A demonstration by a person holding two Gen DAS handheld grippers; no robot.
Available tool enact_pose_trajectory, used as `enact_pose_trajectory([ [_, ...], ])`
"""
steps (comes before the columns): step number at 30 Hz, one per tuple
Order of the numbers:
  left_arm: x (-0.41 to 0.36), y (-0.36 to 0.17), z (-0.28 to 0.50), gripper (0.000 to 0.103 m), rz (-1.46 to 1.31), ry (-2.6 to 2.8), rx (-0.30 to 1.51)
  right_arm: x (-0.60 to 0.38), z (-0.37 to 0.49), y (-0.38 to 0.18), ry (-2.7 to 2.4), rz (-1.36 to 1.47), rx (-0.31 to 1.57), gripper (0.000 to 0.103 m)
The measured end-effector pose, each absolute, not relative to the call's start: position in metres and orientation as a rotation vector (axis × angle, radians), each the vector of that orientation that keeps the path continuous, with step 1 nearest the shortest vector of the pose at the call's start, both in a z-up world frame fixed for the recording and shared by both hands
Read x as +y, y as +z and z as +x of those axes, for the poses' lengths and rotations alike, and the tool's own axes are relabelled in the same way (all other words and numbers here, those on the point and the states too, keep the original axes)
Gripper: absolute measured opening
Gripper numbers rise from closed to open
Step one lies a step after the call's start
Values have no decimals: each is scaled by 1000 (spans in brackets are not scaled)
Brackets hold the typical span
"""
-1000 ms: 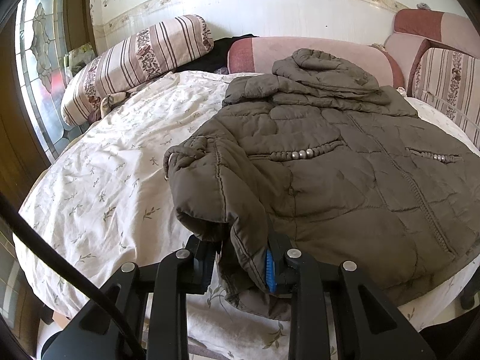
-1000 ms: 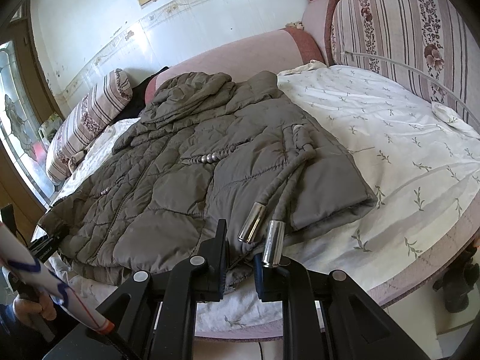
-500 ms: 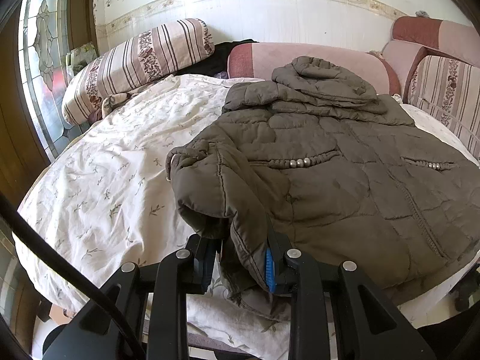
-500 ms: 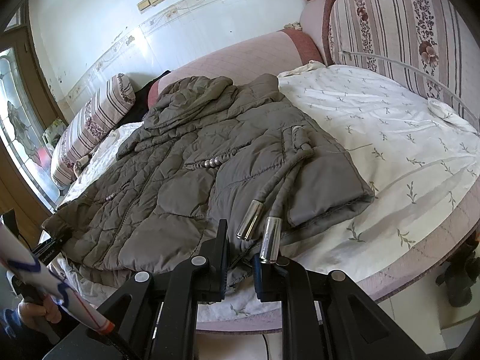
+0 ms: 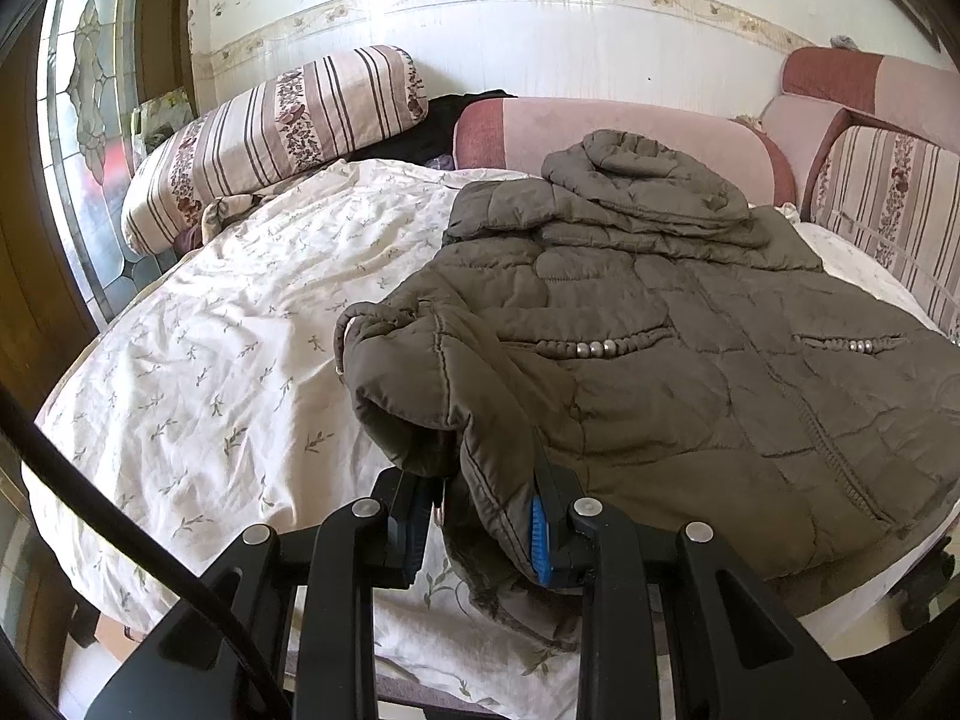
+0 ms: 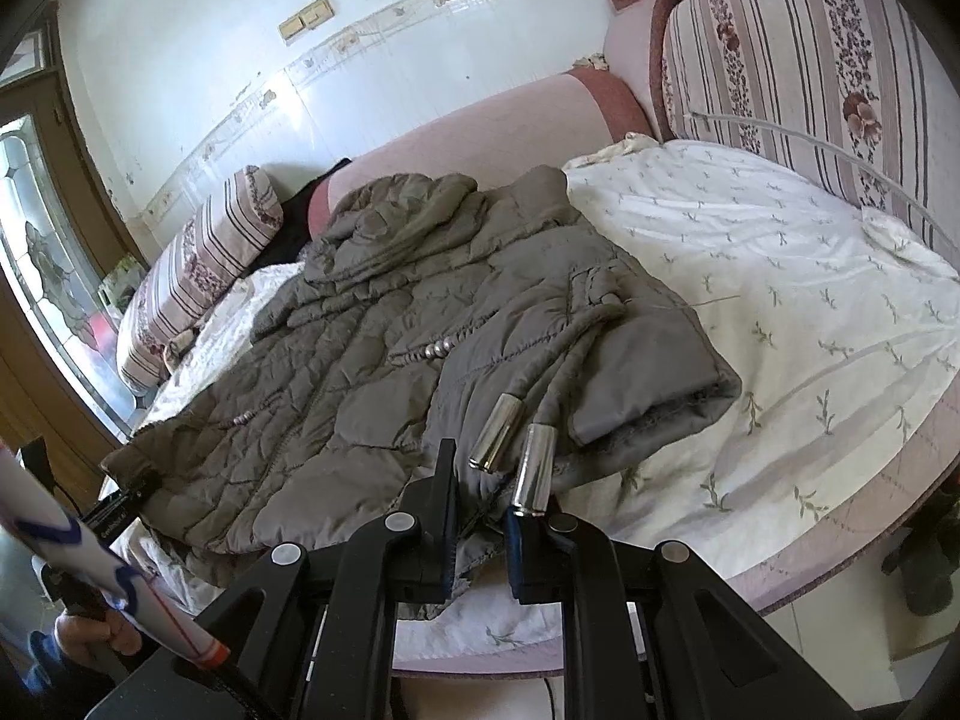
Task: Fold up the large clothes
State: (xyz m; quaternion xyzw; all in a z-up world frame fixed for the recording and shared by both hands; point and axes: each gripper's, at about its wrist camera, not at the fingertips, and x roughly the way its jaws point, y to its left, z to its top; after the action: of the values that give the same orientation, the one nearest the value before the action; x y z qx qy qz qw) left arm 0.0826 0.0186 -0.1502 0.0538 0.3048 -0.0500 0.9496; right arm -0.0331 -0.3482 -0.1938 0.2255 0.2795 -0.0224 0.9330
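Note:
An olive-brown quilted hooded jacket [image 5: 690, 372] lies front-up on a bed with a white leaf-print sheet [image 5: 228, 360], its hood toward the pink headboard. My left gripper [image 5: 480, 531] is shut on the jacket's near left hem corner, with a folded sleeve cuff bunched just above the blue pads. In the right wrist view the same jacket [image 6: 372, 396] spreads away to the left. My right gripper [image 6: 480, 534] is shut on its near hem. Two drawstrings with metal tips [image 6: 495, 432] lie right above these fingers.
A striped bolster pillow [image 5: 276, 126] and a black garment sit at the bed's far left. Pink and striped cushions [image 6: 780, 48] ring the head and right side. A stained-glass window [image 5: 78, 138] is on the left. A person's hand [image 6: 90, 636] shows low left.
Both grippers keep the same hold on the hem. The jacket sits slightly lower in both views; nothing else has visibly moved.

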Motion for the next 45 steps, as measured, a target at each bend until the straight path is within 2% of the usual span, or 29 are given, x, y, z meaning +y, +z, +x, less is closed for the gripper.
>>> enact_pose_trajectory([
  [24, 19, -106, 92, 26, 85, -118, 592, -350, -24, -154, -15, 425, 538, 12],
  [34, 11, -56, 125, 26, 72, -129, 555, -357, 2, -101, -2, 390, 475, 12],
  [45, -4, 7, 203, 26, 55, -160, 542, -375, 74, -33, -31, 345, 429, 11],
])
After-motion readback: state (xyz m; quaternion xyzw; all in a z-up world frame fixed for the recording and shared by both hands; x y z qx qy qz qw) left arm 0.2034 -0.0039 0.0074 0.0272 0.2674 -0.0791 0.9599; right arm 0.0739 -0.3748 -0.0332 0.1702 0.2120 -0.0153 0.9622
